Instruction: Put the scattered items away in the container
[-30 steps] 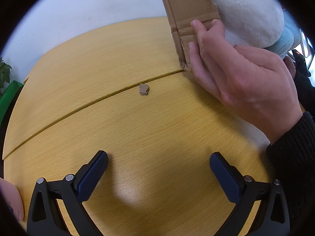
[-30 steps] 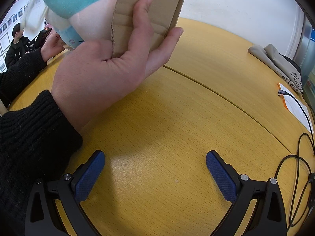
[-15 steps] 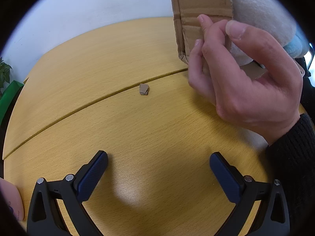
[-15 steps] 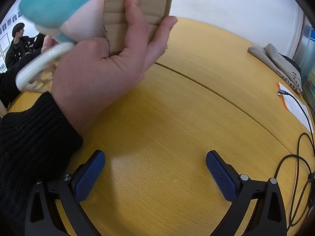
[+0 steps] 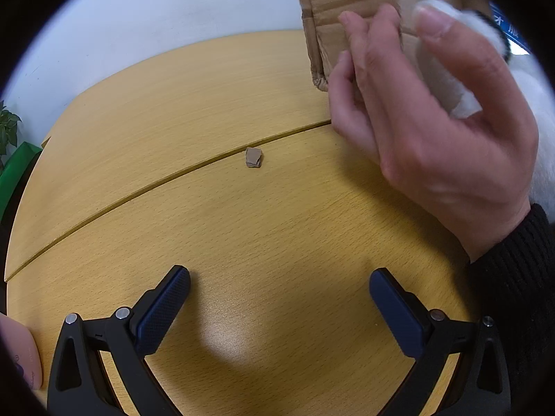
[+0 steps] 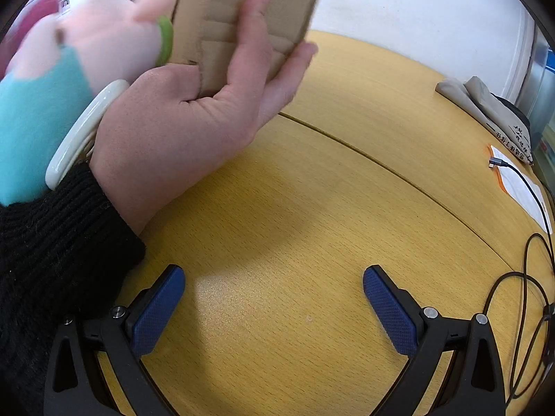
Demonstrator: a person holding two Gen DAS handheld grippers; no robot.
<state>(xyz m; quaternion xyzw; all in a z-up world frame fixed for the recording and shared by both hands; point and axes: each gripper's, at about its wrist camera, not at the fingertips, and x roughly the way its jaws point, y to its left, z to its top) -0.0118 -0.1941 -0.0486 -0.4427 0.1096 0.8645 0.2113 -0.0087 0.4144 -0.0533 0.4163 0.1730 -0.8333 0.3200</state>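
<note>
A bare hand (image 5: 430,138) holds a tipped cardboard box (image 5: 343,10) above the table; the hand (image 6: 194,118) and box (image 6: 242,10) also show in the right wrist view. A plush toy (image 6: 45,79) with teal, pink and white parts and a white ring (image 6: 83,131) spill from the box, blurred. White plush (image 5: 527,111) shows at the right of the left wrist view. My left gripper (image 5: 279,303) is open and empty low over the table. My right gripper (image 6: 274,301) is open and empty too.
The wooden table (image 5: 242,242) has a seam across it with a small cardboard scrap (image 5: 253,157) on it. A pink object (image 5: 20,353) lies at the left edge. Folded cloth (image 6: 485,107), a paper (image 6: 520,187) and cables (image 6: 527,277) lie at the right.
The hand has lifted and tilted the box further, and the plush toy and white ring have slid out towards the left in the right wrist view. Both grippers stayed still.
</note>
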